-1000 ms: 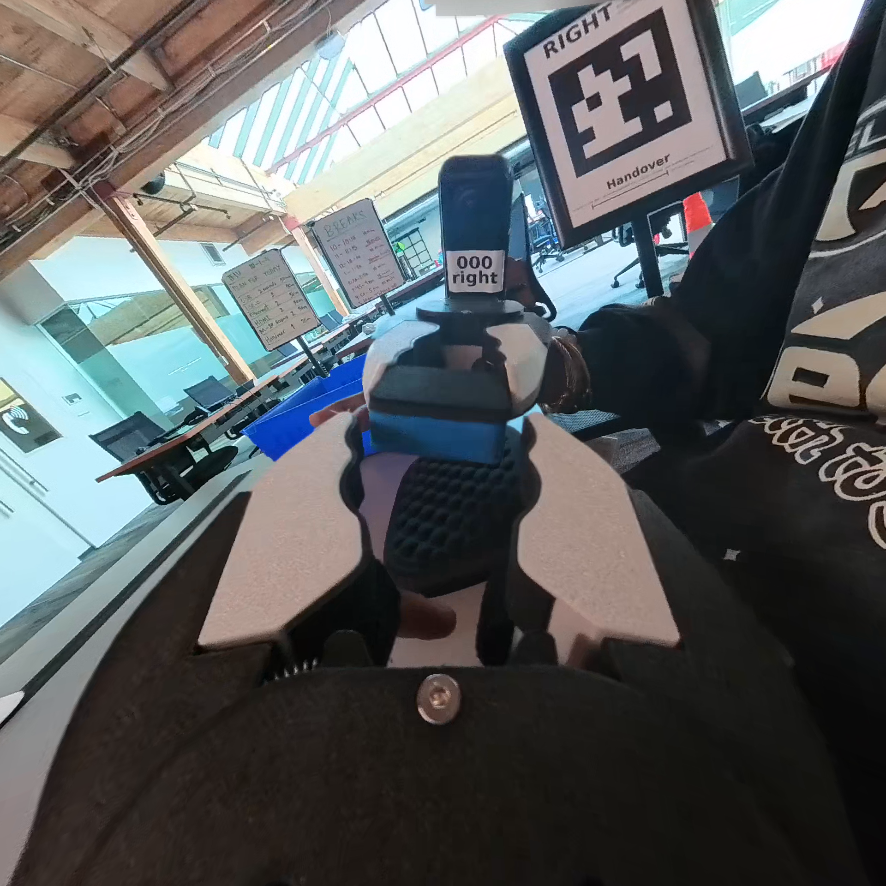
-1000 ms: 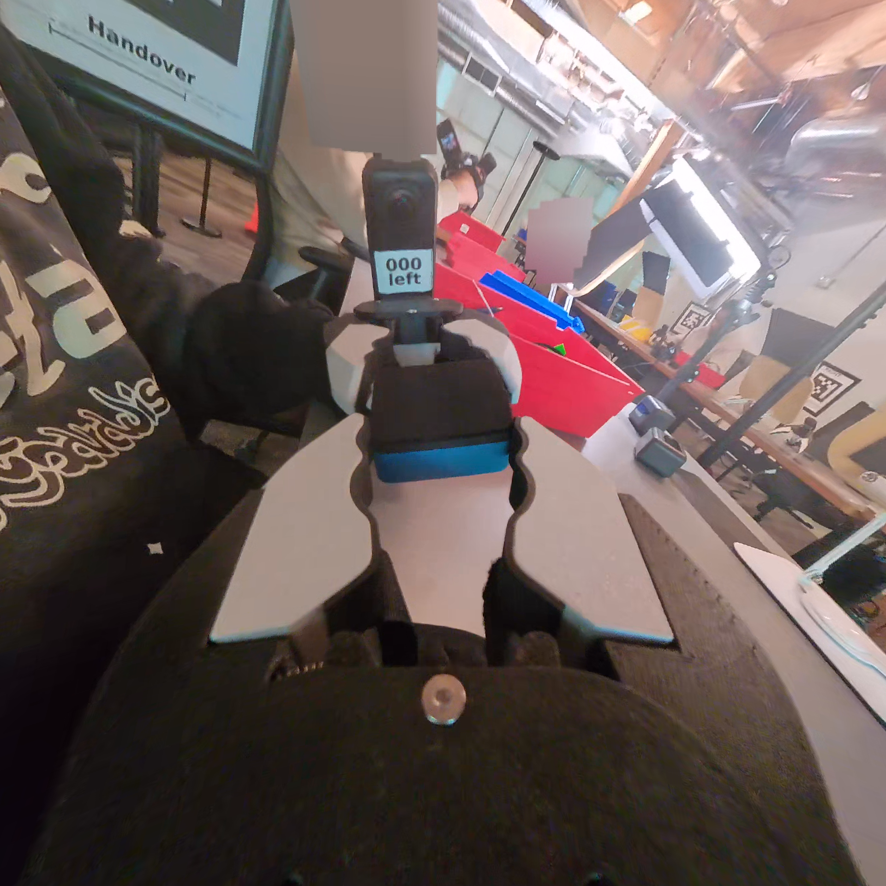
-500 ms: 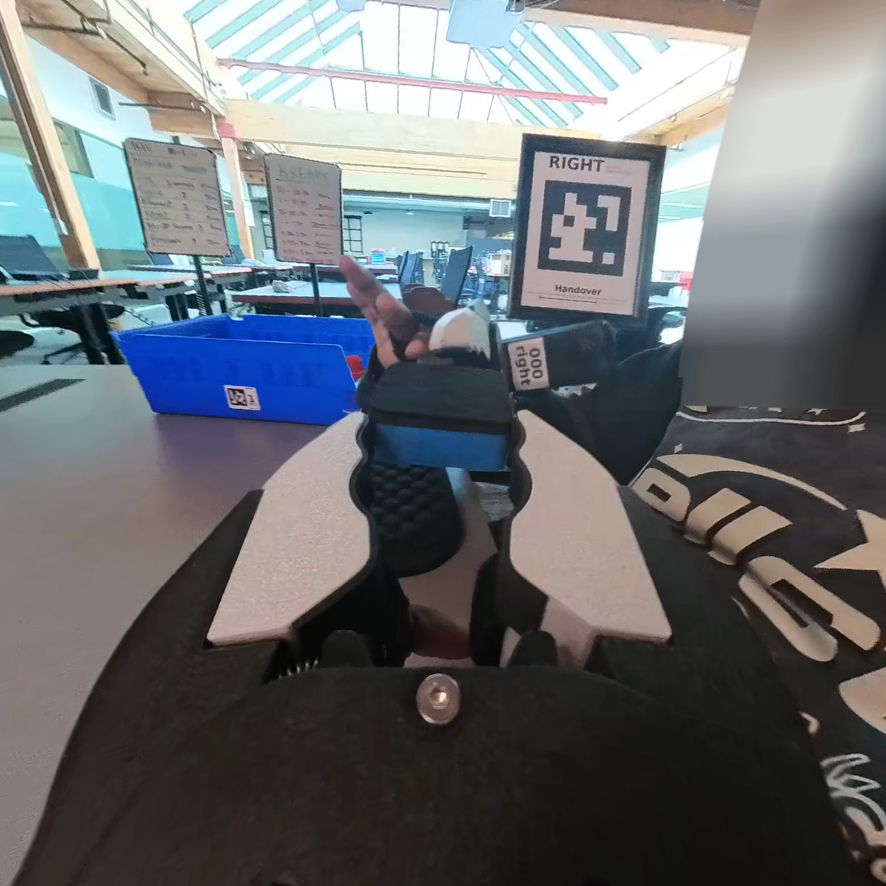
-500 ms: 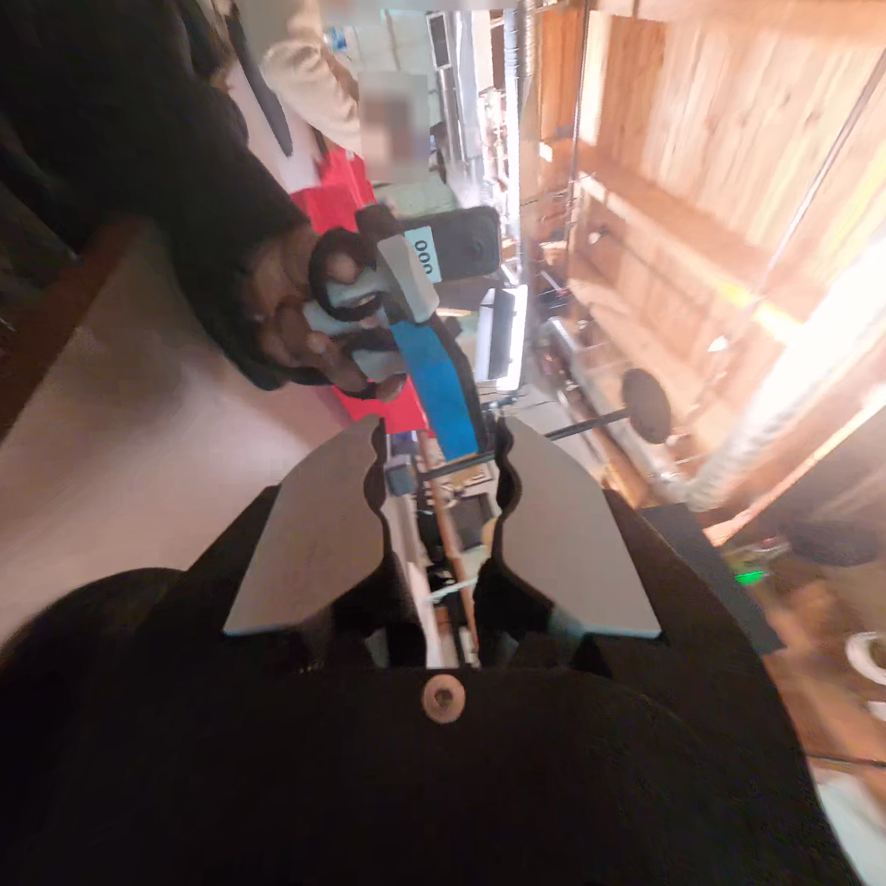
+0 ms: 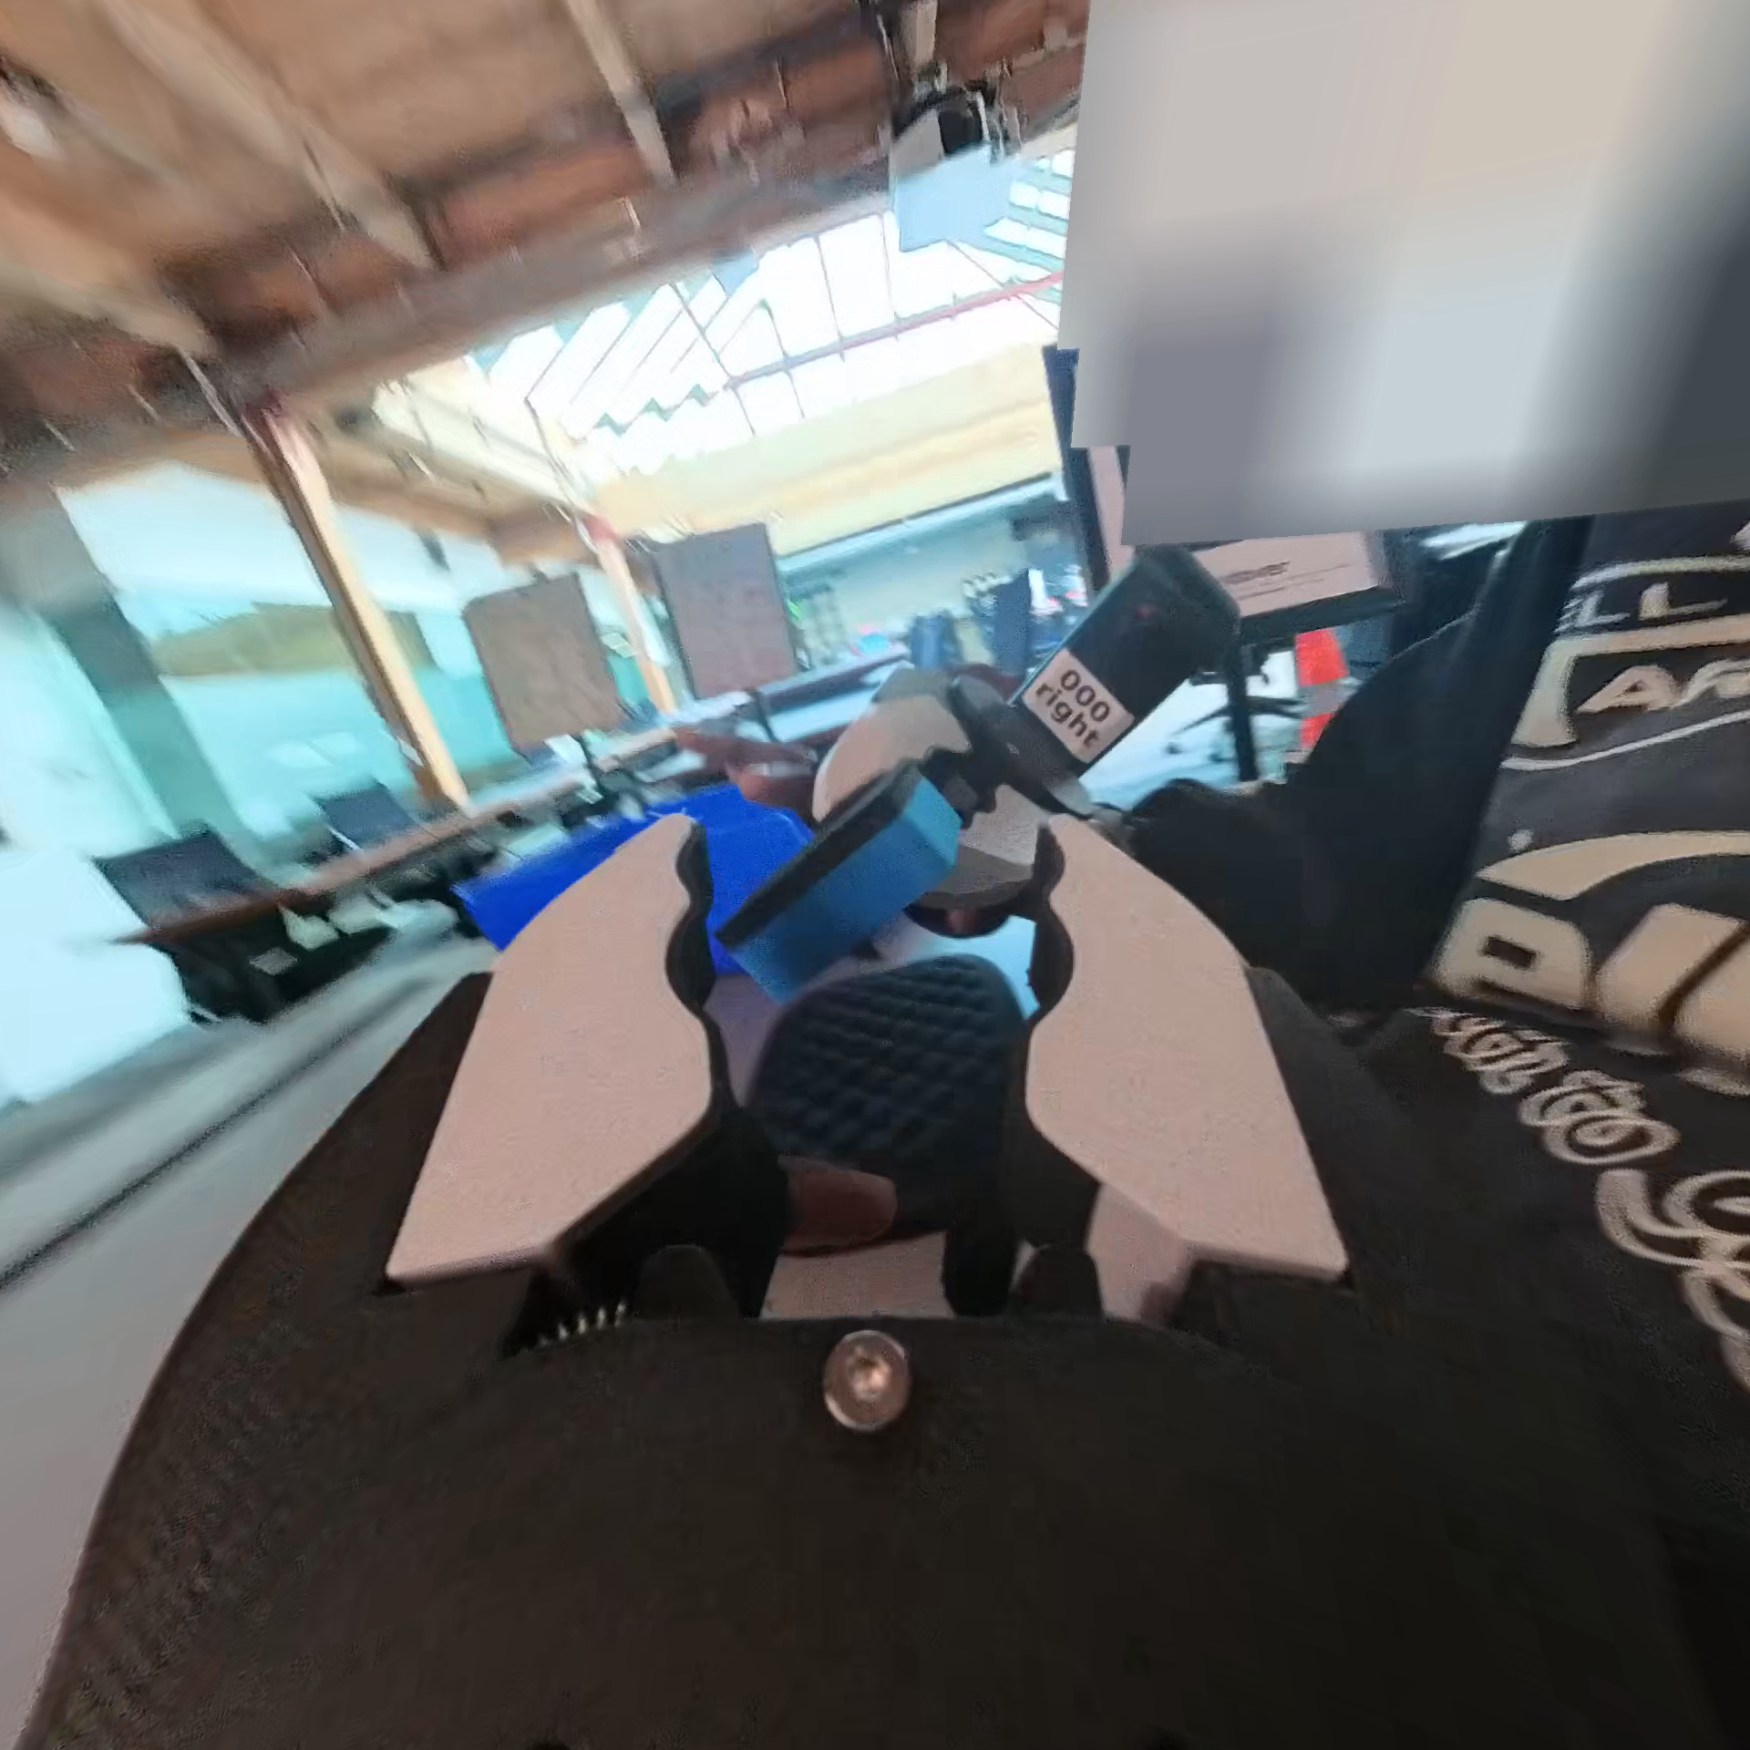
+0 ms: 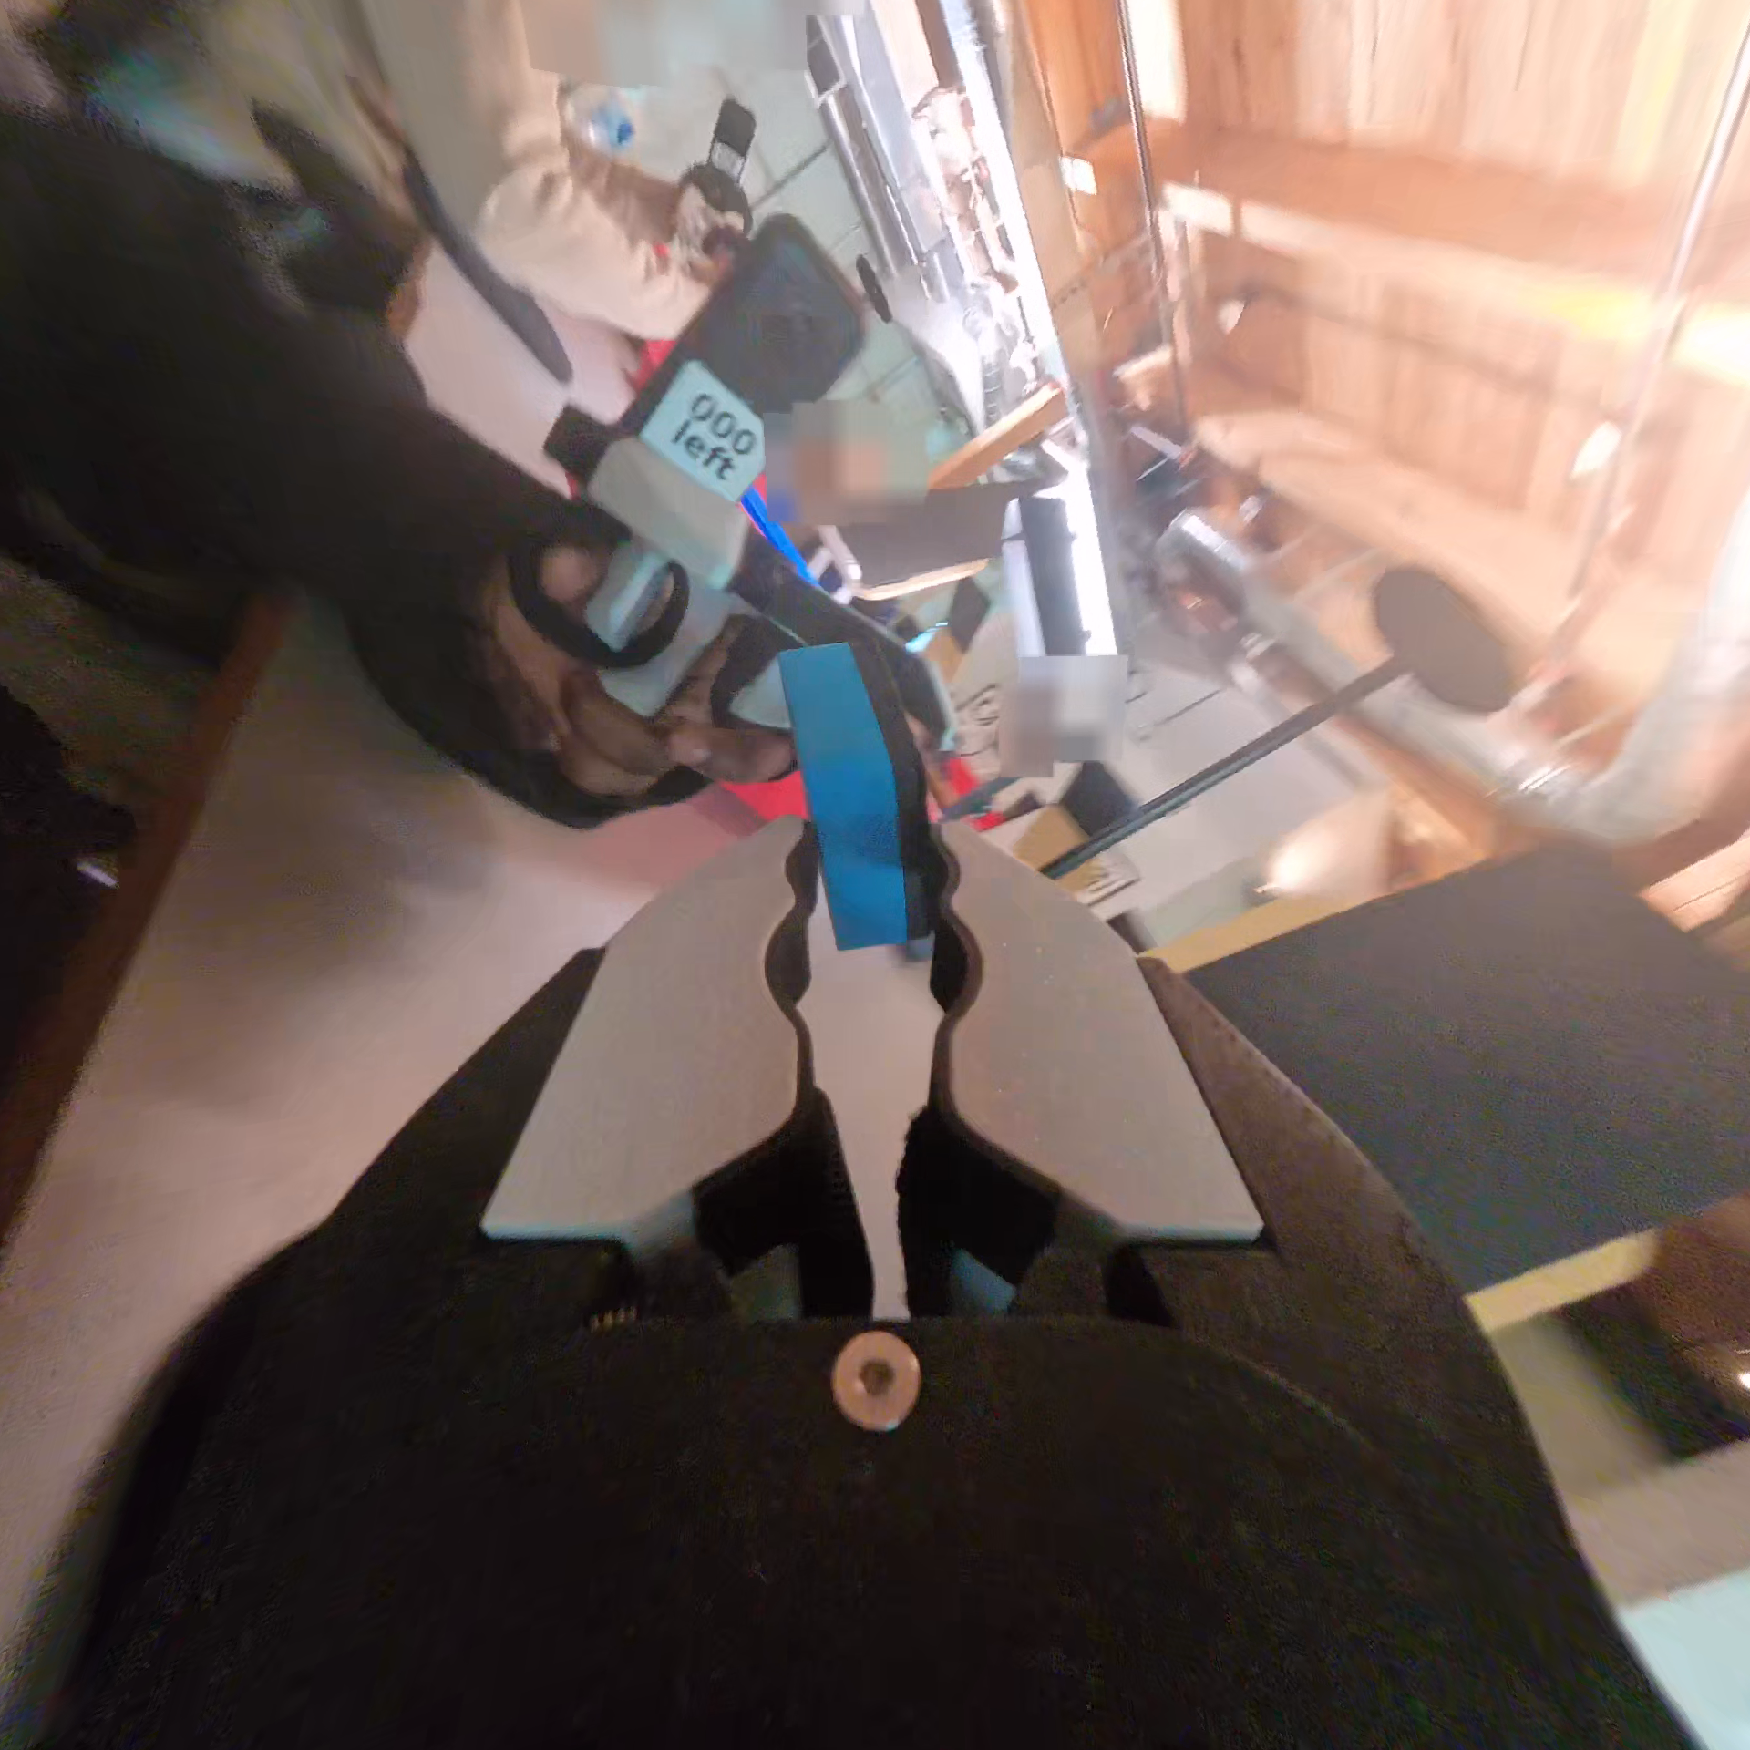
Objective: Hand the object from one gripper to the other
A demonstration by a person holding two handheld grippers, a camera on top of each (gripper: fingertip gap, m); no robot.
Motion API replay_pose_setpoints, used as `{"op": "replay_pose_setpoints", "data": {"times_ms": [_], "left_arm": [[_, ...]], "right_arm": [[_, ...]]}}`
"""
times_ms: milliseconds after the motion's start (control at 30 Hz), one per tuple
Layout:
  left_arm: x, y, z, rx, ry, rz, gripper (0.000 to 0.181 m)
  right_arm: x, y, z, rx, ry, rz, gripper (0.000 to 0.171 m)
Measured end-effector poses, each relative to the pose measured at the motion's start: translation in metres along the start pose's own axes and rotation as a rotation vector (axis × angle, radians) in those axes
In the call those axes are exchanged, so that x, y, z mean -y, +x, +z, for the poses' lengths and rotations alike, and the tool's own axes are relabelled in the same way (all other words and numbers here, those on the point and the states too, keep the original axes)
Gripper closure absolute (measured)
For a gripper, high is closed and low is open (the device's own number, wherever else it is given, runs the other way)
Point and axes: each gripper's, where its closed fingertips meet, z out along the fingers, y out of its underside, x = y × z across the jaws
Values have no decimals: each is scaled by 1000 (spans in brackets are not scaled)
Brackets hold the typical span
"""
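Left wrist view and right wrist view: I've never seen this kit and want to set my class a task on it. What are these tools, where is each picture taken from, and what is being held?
A person holds a two-finger gripper in each hand, and a camera on each looks forward along its fingers. In the right wrist view, the right gripper is shut on a blue and black block. In the left wrist view, the left gripper is open, with that block just ahead. A grey table bears a blue bin; blur hides the rest.
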Motion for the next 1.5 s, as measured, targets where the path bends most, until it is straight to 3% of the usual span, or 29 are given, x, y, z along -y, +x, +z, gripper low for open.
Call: {"op": "replay_pose_setpoints", "data": {"times_ms": [67,200,267,467,500,600,733,833,1033,1100,1233,1367,1500], "left_arm": [[0,-3,0,43,-7,99,117],[-15,-7,4,82,-102,184,140],[-19,-9,5,96,-127,182,159],[-22,-11,2,57,-160,17,161],[-21,-13,1,54,-152,-43,161],[-19,-19,-4,38,-125,-251,161],[-18,-18,-6,-16,-99,-429,161],[-24,-10,-3,-61,-142,-469,161],[-30,-5,-1,-82,-175,-461,161],[-26,-4,1,-64,-155,-324,156],[-13,2,6,3,-65,35,112],[-23,9,9,-16,-118,135,106],[-32,11,11,-24,-174,177,115]], "right_arm": [[-3,3,-1,46,23,220,150],[-3,4,-3,123,70,507,150],[-4,3,-4,135,71,543,150],[-6,2,-2,143,60,576,150],[-5,4,-2,120,73,543,147],[-2,13,-3,-14,121,309,100],[-7,1,1,-50,13,-115,82],[-3,-3,3,-78,2,-273,91],[-3,-13,5,-46,-27,-360,116],[-6,-11,5,-24,-50,-272,116],[-3,-12,2,100,-9,119,116],[2,-16,-1,226,64,489,117],[2,-20,-2,279,69,593,117]]}}
